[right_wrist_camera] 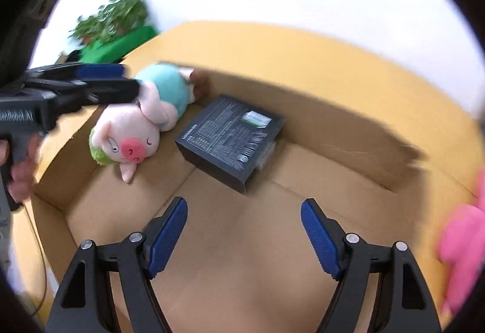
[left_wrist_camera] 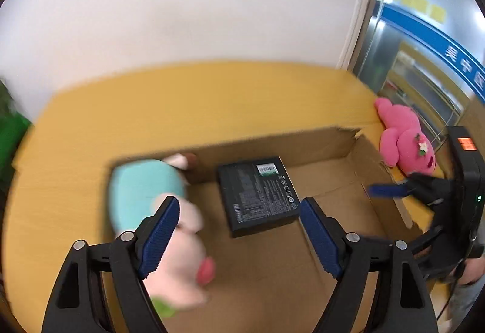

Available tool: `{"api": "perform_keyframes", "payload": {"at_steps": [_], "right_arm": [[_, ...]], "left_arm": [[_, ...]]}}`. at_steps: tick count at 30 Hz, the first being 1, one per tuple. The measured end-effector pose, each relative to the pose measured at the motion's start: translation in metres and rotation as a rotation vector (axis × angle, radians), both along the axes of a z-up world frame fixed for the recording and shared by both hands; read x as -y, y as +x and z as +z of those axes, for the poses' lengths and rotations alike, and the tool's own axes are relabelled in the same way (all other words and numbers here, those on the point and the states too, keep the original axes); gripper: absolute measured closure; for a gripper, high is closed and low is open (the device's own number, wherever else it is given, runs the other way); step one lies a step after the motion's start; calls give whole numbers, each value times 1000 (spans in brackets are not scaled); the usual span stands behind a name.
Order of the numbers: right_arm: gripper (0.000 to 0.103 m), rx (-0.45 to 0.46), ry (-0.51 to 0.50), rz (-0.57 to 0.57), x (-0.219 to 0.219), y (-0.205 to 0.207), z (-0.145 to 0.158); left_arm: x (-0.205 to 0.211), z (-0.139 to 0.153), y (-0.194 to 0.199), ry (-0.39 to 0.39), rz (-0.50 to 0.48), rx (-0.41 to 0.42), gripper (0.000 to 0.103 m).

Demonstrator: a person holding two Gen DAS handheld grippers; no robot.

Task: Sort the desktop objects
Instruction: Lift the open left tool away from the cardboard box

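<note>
Two close wrist views down into one shared cardboard box [left_wrist_camera: 333, 151], from opposite sides.

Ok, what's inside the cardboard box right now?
Inside the cardboard box: a pig plush and a black box. Anything beneath them is hidden. The pink plush lies outside.

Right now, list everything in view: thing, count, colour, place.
cardboard box: 1, brown, open, on the table
pig plush: 1, pale pink with teal body, in the box's left end
black box: 1, printed, inside the cardboard box
pink plush: 1, on the table outside the box's right end
table: 1, yellow
plant: 1, green, beyond the table's left end
left gripper: 1, black, blue fingers, open
right gripper: 1, same, open
</note>
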State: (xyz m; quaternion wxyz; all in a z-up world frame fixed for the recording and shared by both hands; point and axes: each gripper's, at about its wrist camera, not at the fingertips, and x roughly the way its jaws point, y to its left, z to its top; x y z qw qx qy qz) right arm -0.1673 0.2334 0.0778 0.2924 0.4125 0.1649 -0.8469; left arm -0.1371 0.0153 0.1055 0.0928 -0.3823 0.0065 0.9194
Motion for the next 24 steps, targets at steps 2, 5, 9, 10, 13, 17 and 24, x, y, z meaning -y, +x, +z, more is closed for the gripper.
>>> {"api": "perform_keyframes", "payload": {"at_steps": [2, 5, 9, 10, 13, 17, 24], "right_arm": [[23, -139, 72, -29, 8, 35, 17], [22, -119, -112, -77, -3, 79, 34], [22, -91, -211, -168, -1, 113, 31], [22, -86, -225, -172, 2, 124, 30], [27, -119, -235, -179, 8, 161, 31], [93, -166, -188, -204, -2, 198, 47], [21, -224, -217, -222, -4, 228, 62]], "left_arm": [[1, 15, 35, -34, 7, -93, 0], [-1, 29, 87, -8, 8, -179, 0], [-8, 28, 139, -20, 26, -229, 0], [-10, 26, 150, -22, 36, -240, 0], [-17, 17, 179, 5, 66, -265, 2], [-23, -1, 192, 92, 26, -184, 101], [-26, 3, 220, 69, 90, -214, 2]]}}
